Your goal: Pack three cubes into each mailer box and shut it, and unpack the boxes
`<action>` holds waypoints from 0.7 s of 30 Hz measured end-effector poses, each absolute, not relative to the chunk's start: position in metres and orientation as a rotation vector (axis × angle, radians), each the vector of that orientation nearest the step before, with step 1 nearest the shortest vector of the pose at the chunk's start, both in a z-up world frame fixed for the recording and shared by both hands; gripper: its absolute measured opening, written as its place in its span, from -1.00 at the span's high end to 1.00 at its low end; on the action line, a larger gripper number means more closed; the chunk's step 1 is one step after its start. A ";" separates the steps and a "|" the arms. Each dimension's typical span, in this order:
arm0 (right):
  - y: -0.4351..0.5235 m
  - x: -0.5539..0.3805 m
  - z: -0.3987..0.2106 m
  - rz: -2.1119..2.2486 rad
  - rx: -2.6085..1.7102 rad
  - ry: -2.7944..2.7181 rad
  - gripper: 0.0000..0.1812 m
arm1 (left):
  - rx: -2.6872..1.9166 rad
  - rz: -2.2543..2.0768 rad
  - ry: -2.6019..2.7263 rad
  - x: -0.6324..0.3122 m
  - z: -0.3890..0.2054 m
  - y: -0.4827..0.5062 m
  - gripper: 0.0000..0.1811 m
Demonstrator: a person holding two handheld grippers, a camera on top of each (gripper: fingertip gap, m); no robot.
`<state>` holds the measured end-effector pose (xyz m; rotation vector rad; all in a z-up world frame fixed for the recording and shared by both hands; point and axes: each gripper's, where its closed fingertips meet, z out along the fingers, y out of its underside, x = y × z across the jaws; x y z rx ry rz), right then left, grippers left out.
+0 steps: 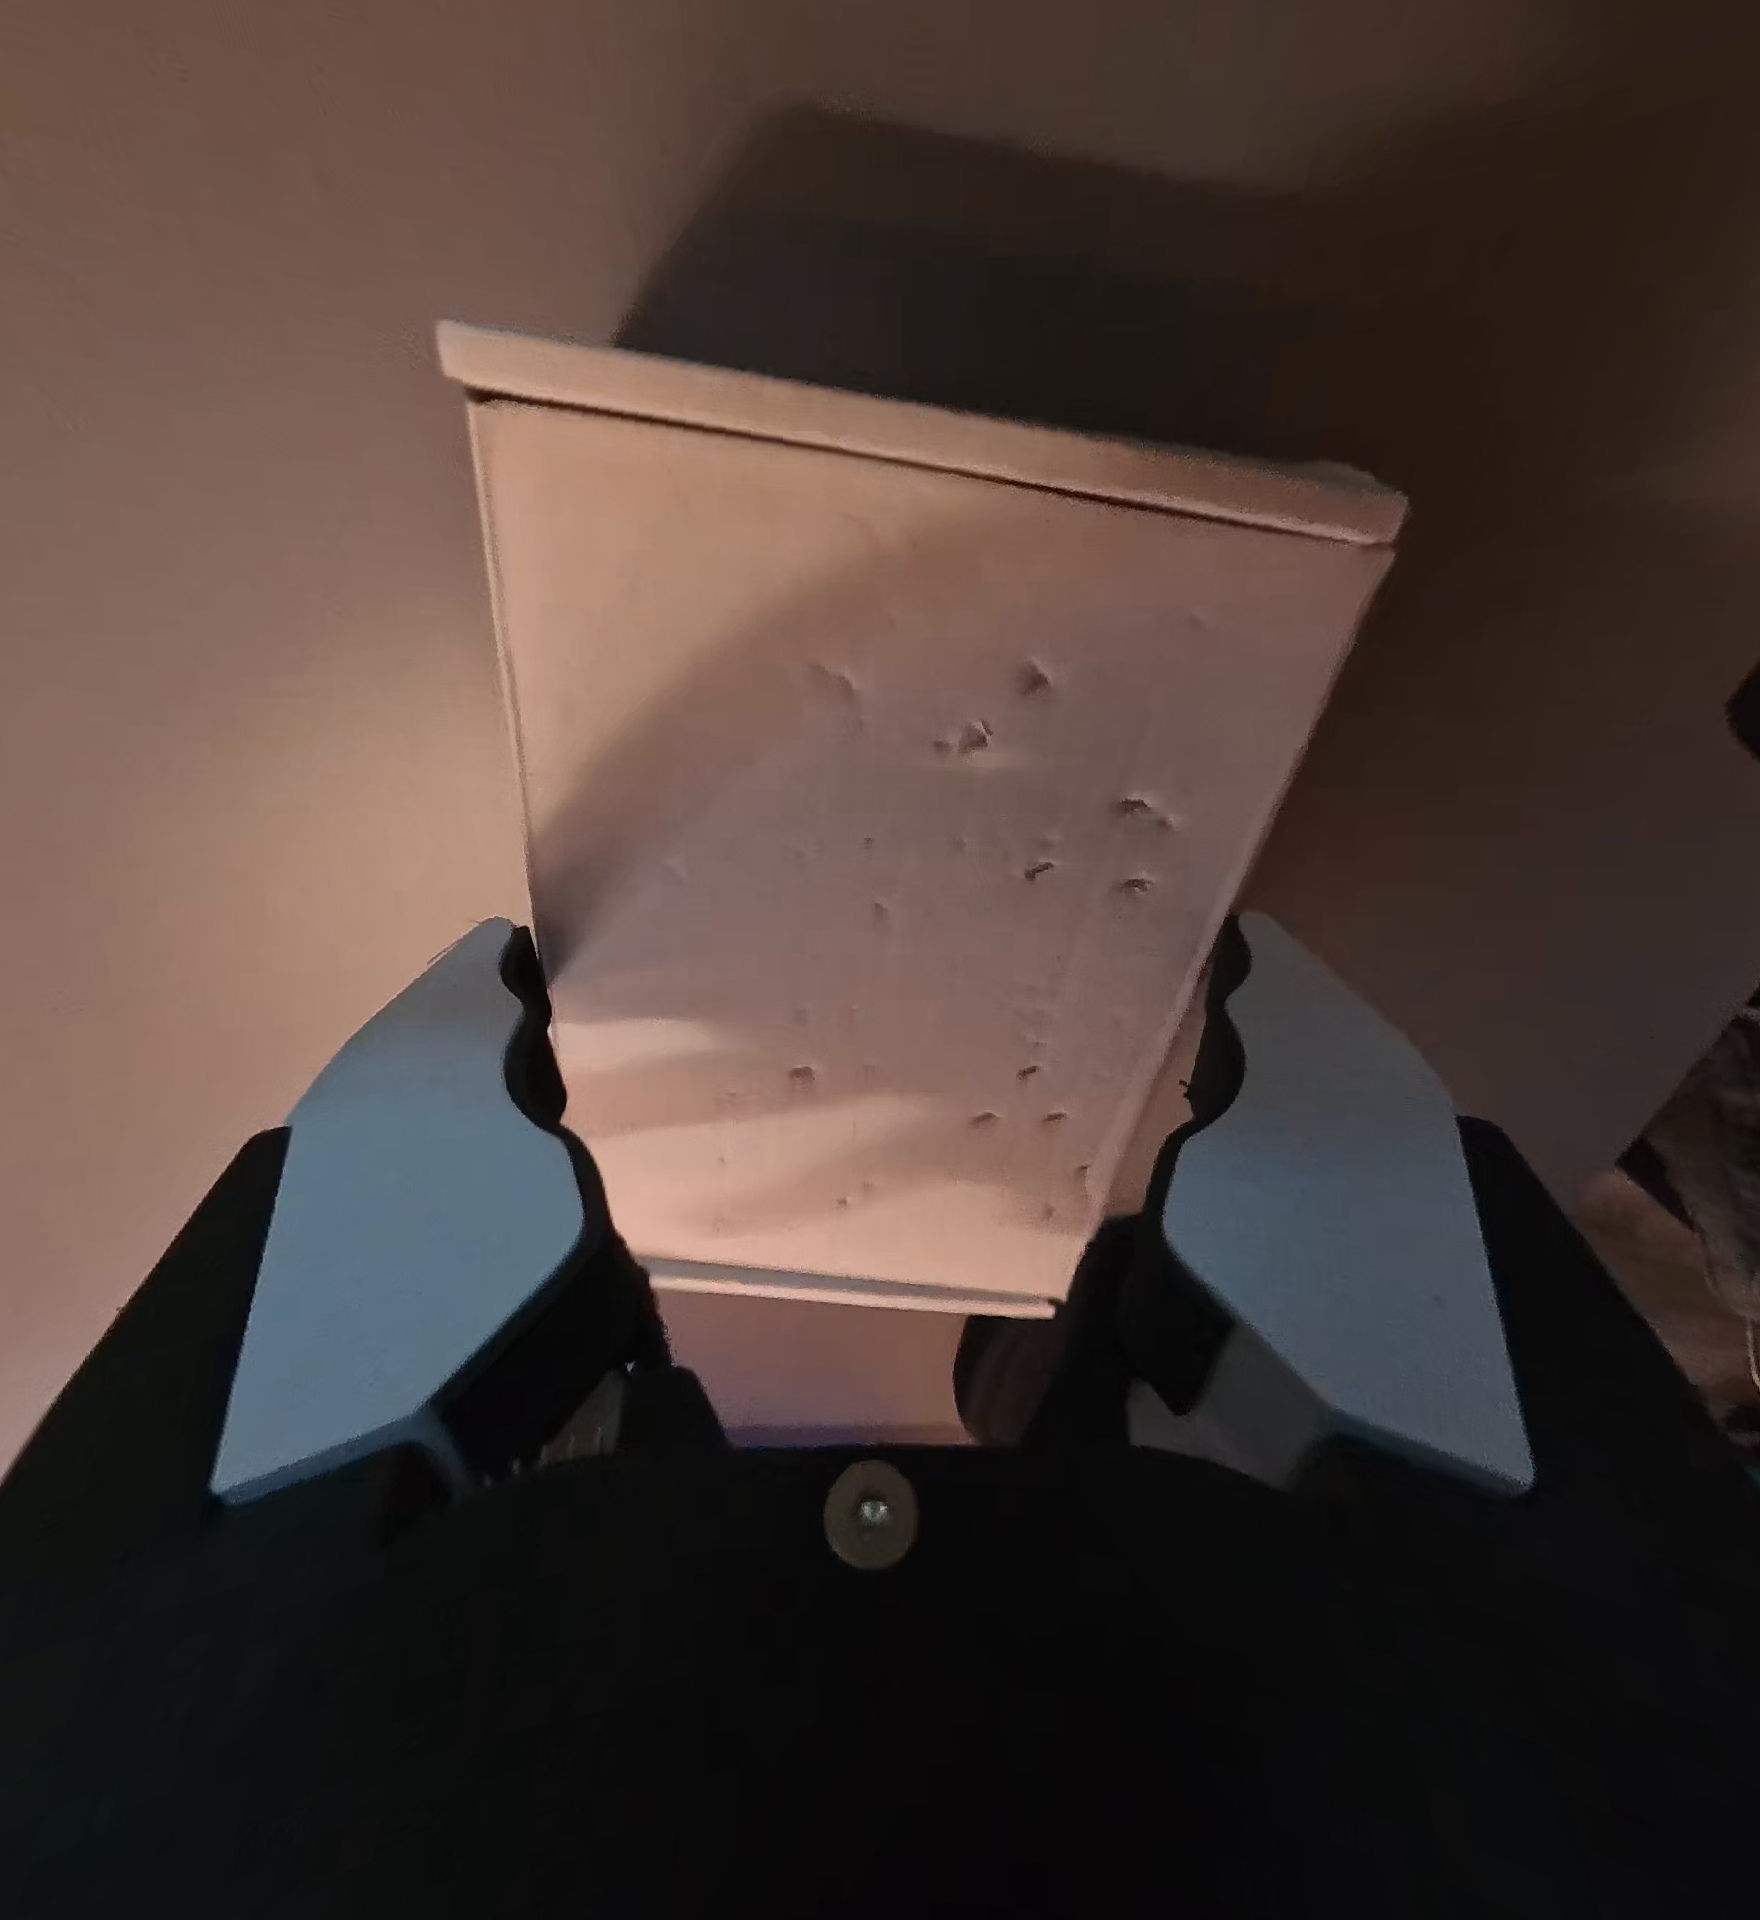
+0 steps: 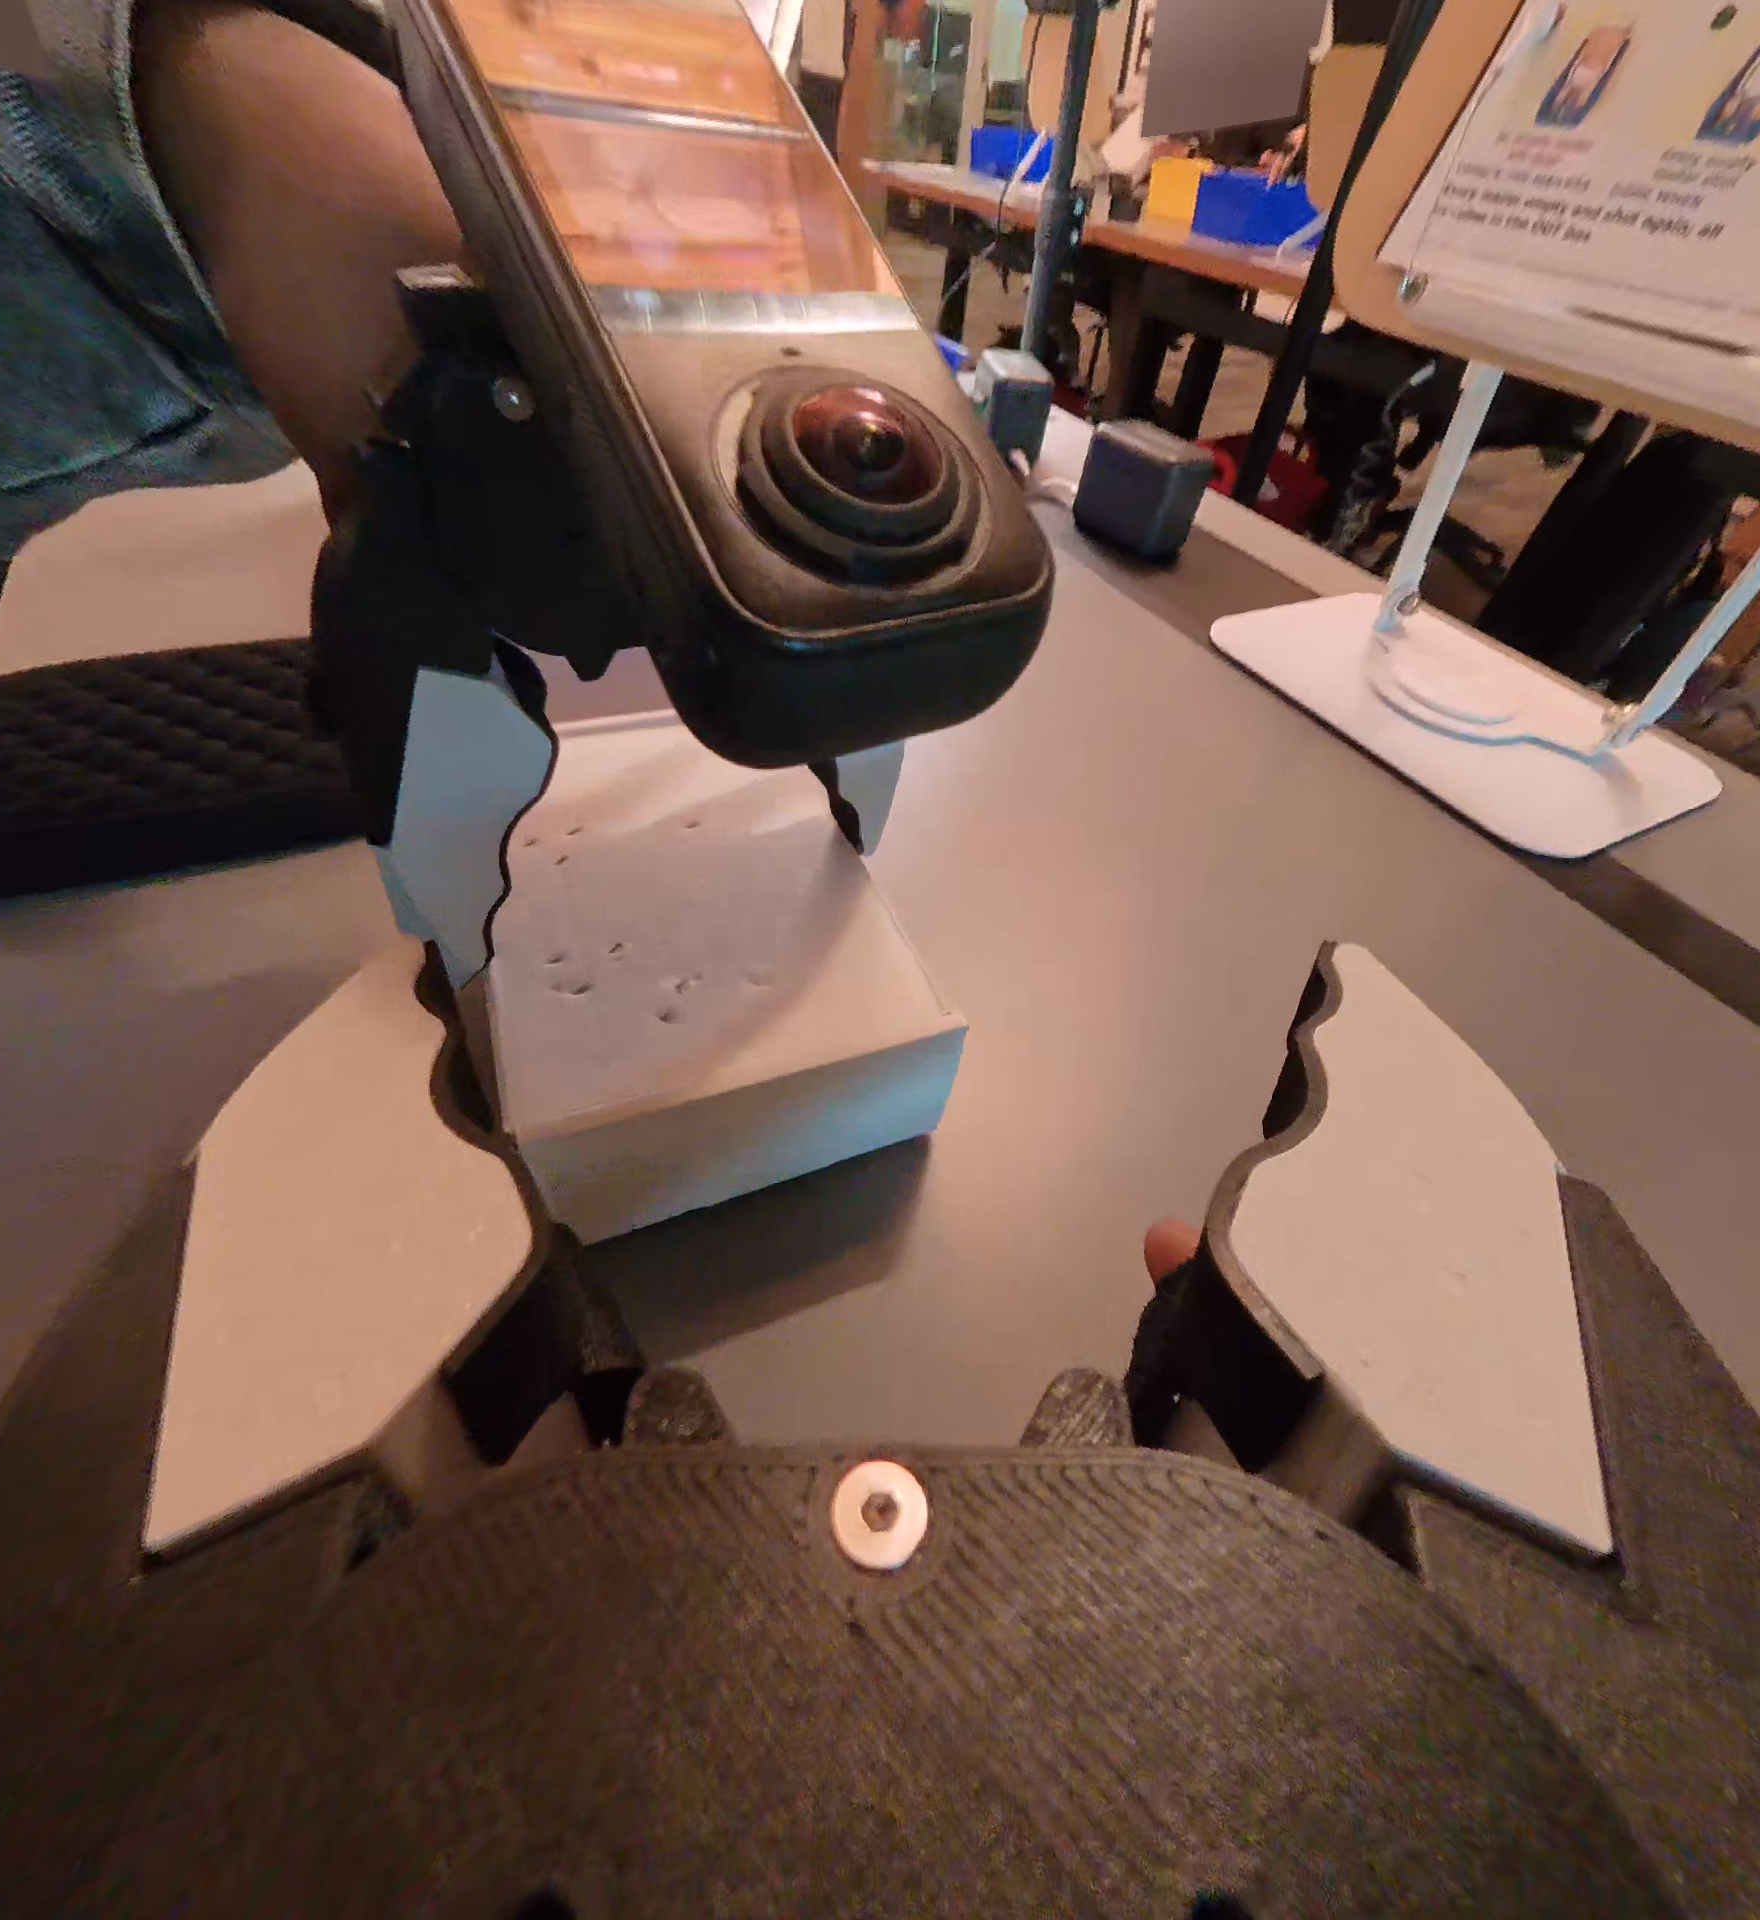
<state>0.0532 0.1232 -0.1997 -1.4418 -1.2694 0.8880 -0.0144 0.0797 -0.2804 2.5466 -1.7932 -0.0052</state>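
the mailer box [image 1: 855,831] lies flat and shut on the grey tabletop [image 2: 1219,935], its lid pocked with small dents. the left tongs [image 1: 860,1023] straddle it from above, 1 finger against each long side, so they are clenched on the box; the right wrist view shows the same hold, with the left tongs [image 2: 668,821] coming down over the far half of the mailer box [image 2: 710,997]. the right tongs [image 2: 871,1049] hang released and hold nothing, low over the tabletop, with the box's near corner just beside their left finger. a white sign stand [image 2: 1458,717] sits well apart on the far right.

the box looks like thin white cardboard: light, stiff along its folds, yet soft on the broad lid, as the dents suggest. i'd judge the side walls the better place to hold, since they resist a squeeze. to open it, the front lip of the lid is the likely place to catch. whether cubes are inside cannot be seen.
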 end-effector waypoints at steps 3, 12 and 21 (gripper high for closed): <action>0.124 0.055 -0.206 0.884 -1.467 -1.291 -0.61 | 2.629 0.094 -1.796 -0.003 -0.280 0.082 -0.32; 0.116 0.055 -0.208 0.903 -1.477 -1.308 -0.62 | 3.214 0.516 -1.946 -0.006 -0.226 0.084 -0.61; 0.062 0.077 -0.239 0.897 -1.839 -1.366 -0.45 | 3.710 1.331 -1.567 -0.045 -0.196 0.032 -0.19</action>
